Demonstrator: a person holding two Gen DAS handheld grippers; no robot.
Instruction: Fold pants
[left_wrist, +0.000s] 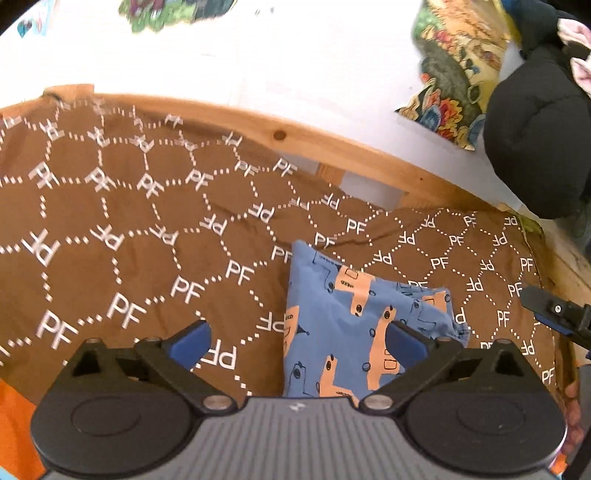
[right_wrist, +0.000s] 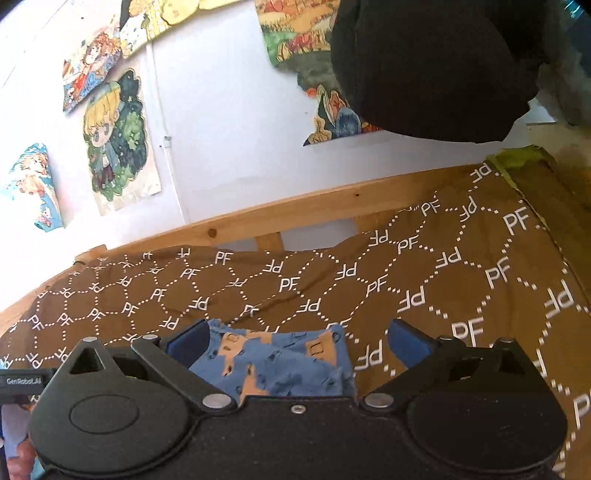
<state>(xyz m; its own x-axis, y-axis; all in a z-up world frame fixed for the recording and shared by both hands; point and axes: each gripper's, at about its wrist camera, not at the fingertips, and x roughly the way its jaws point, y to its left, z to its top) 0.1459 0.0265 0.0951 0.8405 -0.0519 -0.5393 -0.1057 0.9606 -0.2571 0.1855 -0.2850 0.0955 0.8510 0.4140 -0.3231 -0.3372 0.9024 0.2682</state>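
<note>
The pants (left_wrist: 343, 332) are blue with orange vehicle prints and lie folded into a compact bundle on a brown bedcover (left_wrist: 147, 229) printed with white "PF" hexagons. My left gripper (left_wrist: 297, 341) is open and empty above the bundle's left part, its right pad over the cloth. In the right wrist view the pants (right_wrist: 273, 363) lie just ahead of my right gripper (right_wrist: 295, 341), which is open and empty with the bundle between and below its jaws. The right gripper's tip also shows at the right edge of the left wrist view (left_wrist: 557, 314).
A wooden bed rail (left_wrist: 295, 136) runs along the far side of the cover, with a white wall and cartoon posters (right_wrist: 114, 140) behind. A black padded garment (left_wrist: 535, 133) hangs at the right. An orange cloth (left_wrist: 14, 424) lies at the lower left.
</note>
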